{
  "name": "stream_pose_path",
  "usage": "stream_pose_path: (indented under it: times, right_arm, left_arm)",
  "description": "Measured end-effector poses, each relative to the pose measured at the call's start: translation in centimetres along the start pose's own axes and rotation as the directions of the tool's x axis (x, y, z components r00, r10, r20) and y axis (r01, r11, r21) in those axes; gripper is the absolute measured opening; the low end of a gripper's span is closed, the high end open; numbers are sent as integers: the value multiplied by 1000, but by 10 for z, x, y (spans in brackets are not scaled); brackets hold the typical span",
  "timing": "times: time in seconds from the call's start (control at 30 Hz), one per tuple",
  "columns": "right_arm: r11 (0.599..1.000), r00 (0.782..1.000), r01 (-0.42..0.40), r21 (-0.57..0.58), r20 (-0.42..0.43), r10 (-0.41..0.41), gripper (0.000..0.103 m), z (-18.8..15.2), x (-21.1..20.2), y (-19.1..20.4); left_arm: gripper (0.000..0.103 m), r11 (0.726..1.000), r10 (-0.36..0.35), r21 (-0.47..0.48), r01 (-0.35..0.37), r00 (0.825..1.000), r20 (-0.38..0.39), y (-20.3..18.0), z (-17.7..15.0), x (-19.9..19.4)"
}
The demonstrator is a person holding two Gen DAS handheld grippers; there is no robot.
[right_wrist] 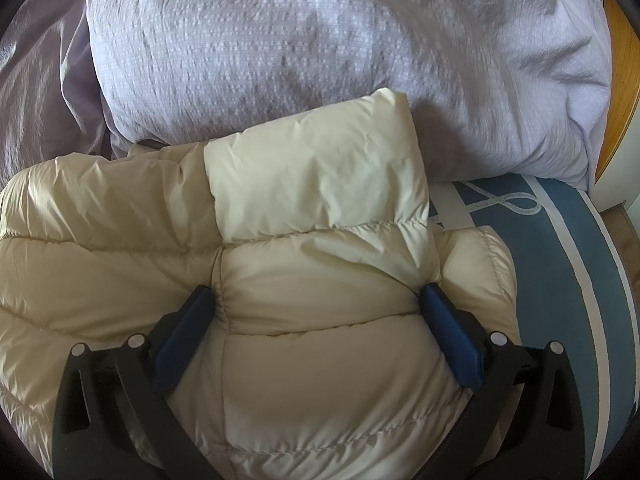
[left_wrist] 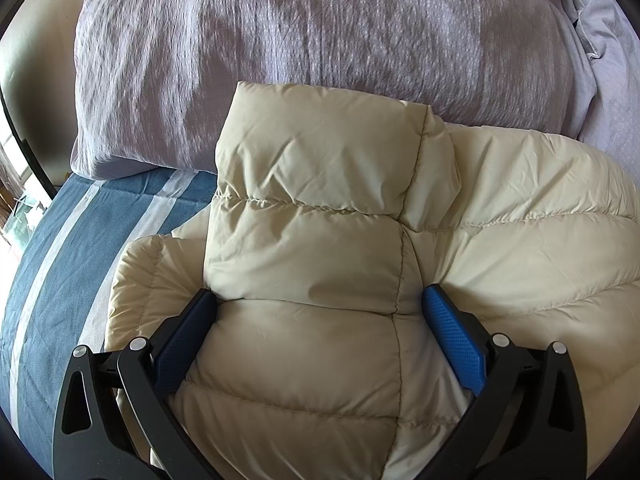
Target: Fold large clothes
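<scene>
In the left wrist view, a cream quilted puffer jacket point(left_wrist: 320, 248) was seen lying on a blue-and-white striped bed cover point(left_wrist: 60, 248), its far edge lying just beside a lilac pillow point(left_wrist: 300, 40). A padded panel of the jacket was caught between the widely spread blue pads of the left gripper point(left_wrist: 319, 304); both pads were pressed into the fabric, so the panel was judged to be grasped. The shell looked smooth and probably slippery, the filling soft and springy, the whole garment light but bulky.

In the right wrist view, the right gripper point(right_wrist: 316, 302) was likewise closed around a thick padded fold at the right side of the jacket point(right_wrist: 312, 220), with the bed cover point(right_wrist: 560, 280) at the right and the pillow point(right_wrist: 340, 40) beyond. A grip at a stitched seam or a doubled edge was judged the surest, since the puffed panels would compress and slide
</scene>
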State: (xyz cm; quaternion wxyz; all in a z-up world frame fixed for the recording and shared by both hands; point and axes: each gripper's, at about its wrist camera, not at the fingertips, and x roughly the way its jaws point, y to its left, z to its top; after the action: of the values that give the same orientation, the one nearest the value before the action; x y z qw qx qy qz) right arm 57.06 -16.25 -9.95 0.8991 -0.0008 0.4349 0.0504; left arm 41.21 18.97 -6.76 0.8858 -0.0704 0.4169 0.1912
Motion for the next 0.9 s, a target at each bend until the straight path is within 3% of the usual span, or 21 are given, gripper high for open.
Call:
stream_pose_path:
  times: [0.9]
  right_arm:
    - [1000,1000,1,19,11,-1,101,-3,-10,-4]
  left_arm:
    - [102,1000,14,-5,-14,1000,8,-1,-1,-5]
